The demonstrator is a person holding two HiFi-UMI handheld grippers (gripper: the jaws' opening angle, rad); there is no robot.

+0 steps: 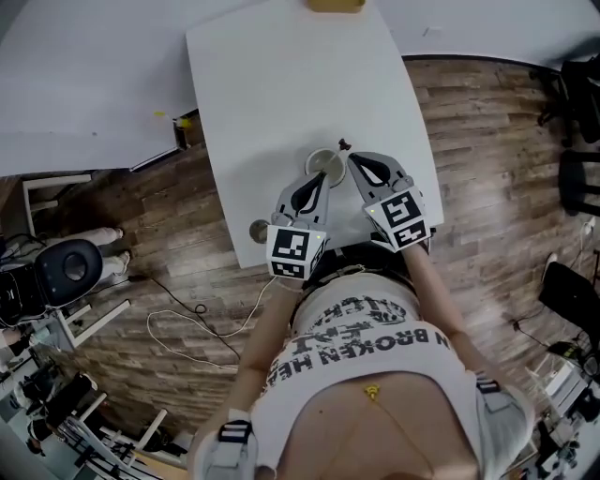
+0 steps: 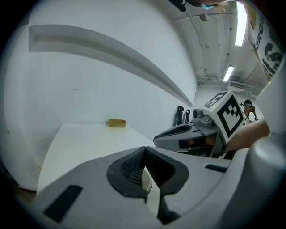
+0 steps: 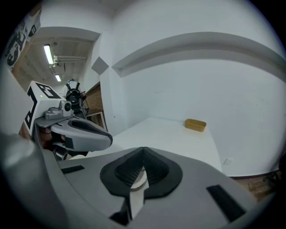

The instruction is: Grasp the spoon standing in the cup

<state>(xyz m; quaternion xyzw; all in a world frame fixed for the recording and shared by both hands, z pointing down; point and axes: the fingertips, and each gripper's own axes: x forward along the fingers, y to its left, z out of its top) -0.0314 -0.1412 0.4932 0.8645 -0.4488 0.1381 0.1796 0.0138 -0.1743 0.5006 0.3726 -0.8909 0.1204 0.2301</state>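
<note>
A pale cup [image 1: 323, 165] stands near the front edge of the white table [image 1: 281, 84]. A small dark tip, apparently the spoon [image 1: 344, 145], pokes up at the cup's right rim. My left gripper [image 1: 323, 177] points at the cup from the near left, its jaws together. My right gripper [image 1: 352, 158] comes in from the near right, jaws shut, its tip just short of the dark tip. In the left gripper view the left gripper [image 2: 144, 149] shows closed jaws with a pale curve, probably the cup's rim, below them. The right gripper [image 3: 143, 149] view shows the same. The spoon is not seen between either pair of jaws.
A tan box [image 1: 336, 5] sits at the table's far end. A small grey round cap [image 1: 260, 230] lies by the front left edge. A second white table [image 1: 84, 84] stands to the left, dark chairs [image 1: 577, 94] to the right, cables on the wooden floor.
</note>
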